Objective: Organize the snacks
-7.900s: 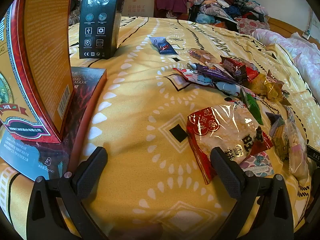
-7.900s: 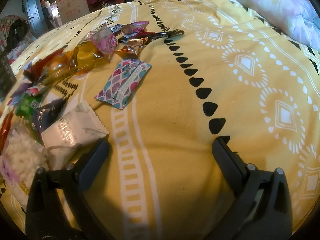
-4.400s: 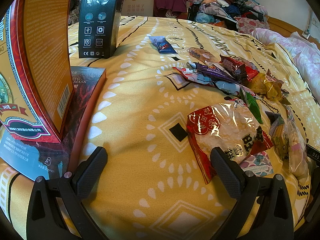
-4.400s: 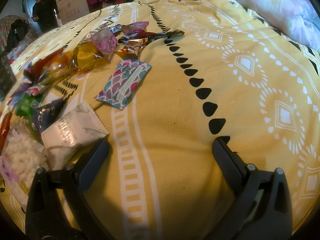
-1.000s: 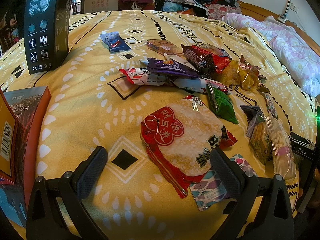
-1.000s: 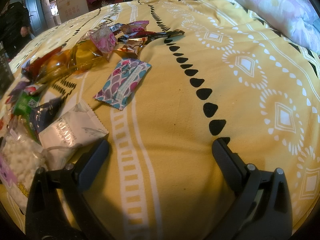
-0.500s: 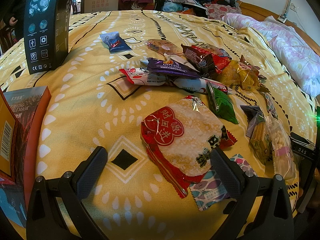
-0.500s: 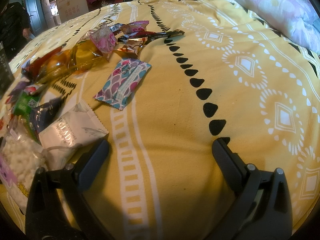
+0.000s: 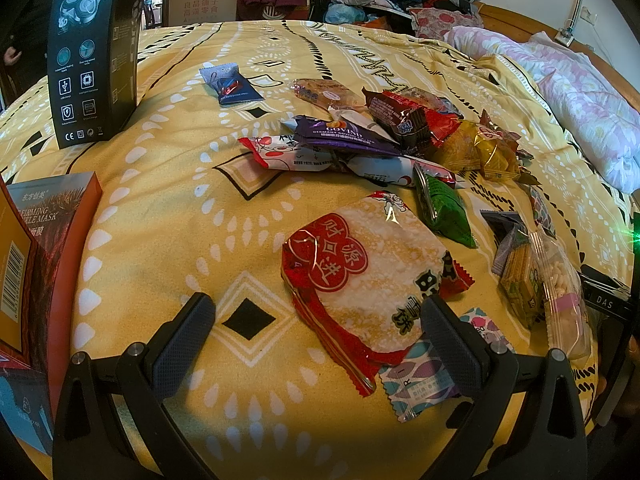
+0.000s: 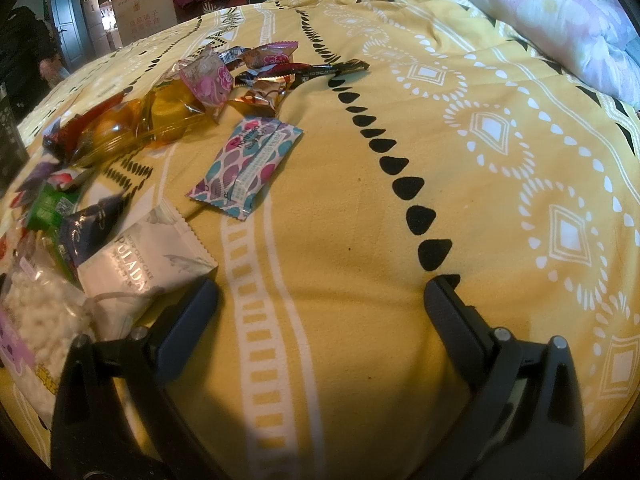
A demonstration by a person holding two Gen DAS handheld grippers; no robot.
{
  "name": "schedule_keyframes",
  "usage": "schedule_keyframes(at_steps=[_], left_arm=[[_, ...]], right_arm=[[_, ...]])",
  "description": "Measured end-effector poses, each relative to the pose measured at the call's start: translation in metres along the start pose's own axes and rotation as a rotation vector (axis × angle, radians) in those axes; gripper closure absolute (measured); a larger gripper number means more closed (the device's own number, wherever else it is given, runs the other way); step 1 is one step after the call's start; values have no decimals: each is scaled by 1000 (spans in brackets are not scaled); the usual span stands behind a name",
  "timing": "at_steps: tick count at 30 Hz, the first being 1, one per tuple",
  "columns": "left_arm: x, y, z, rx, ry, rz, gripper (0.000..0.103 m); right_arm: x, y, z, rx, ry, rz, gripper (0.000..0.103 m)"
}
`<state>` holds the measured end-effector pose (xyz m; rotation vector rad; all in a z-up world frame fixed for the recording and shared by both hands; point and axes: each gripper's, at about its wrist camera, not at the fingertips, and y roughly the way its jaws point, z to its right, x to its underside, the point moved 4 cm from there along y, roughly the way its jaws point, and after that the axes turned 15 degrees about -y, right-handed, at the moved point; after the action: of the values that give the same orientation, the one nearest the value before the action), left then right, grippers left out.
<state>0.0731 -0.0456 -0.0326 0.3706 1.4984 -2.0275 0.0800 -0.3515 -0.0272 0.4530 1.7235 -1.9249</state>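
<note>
Many snack packets lie on a yellow patterned bedspread (image 9: pixel 168 216). In the left wrist view a red-and-white rice cracker bag (image 9: pixel 368 268) lies just ahead of my open, empty left gripper (image 9: pixel 316 328), its near end between the fingers. A green packet (image 9: pixel 444 210), a purple packet (image 9: pixel 340 134) and a blue packet (image 9: pixel 230 84) lie beyond. In the right wrist view my right gripper (image 10: pixel 320 308) is open and empty over bare bedspread. A white cake packet (image 10: pixel 148 260) lies by its left finger, a pastel scale-patterned packet (image 10: pixel 248 168) further ahead.
A black box (image 9: pixel 94 52) stands upright at the far left. An orange mask box (image 9: pixel 48 232) lies at the near left. A pink quilt (image 10: pixel 540 12) lies at the right. Clothes and cardboard boxes (image 9: pixel 200 0) are piled beyond the bed.
My left gripper moved right, away from the orange boxes, and now faces the rice cracker bag. In the last second nothing has moved. The right gripper has stayed still.
</note>
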Motion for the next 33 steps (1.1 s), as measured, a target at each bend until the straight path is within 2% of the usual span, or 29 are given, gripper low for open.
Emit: schedule_keyframes(at_steps=[33], left_arm=[[0,0,0,0,0,0,0]], right_arm=[[-2,-1,0,6,-3,-4,0]])
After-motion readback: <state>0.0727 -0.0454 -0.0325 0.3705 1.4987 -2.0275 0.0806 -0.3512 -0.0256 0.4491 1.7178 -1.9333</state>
